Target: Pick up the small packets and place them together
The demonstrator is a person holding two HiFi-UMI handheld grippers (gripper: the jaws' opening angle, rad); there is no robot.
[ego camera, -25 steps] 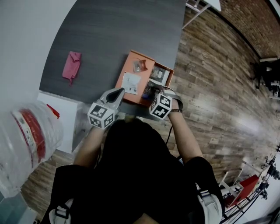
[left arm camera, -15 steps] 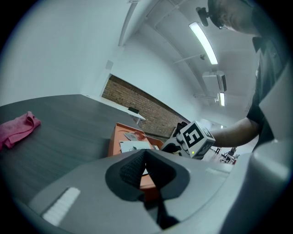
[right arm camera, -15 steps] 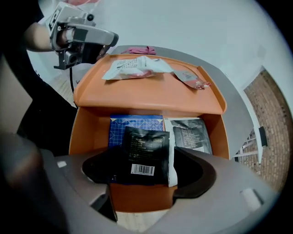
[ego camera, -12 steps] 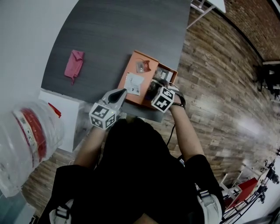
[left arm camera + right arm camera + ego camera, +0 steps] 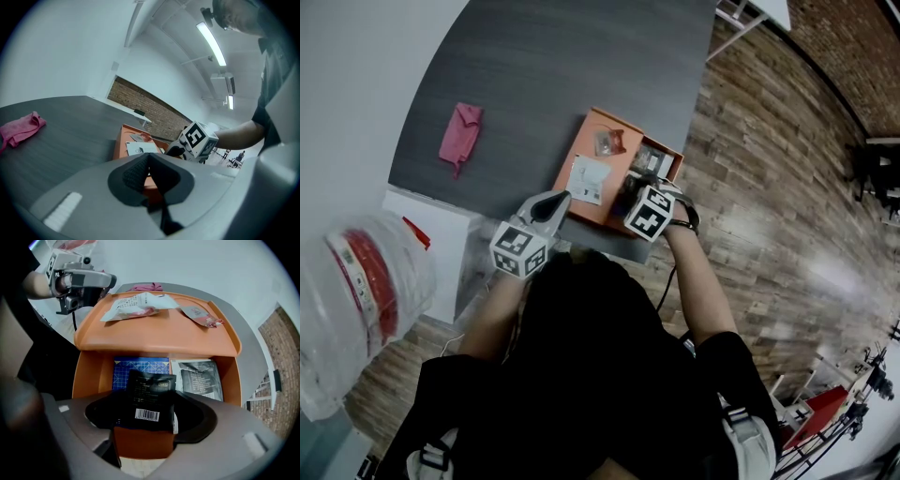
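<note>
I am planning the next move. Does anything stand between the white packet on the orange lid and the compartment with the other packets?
Yes. The right gripper hangs over the compartment; its jaws have just been opening and stand wide, the black packet between them. On the lid itself, nothing visible blocks the white packet.

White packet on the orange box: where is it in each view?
Head view: white packet just left of centre, on the left part of the orange box.
Left gripper view: white packet at centre, just above the jaws.
Right gripper view: white packet upper centre-left, on the box's flat shelf.
Shared landmark: the orange box.
</note>
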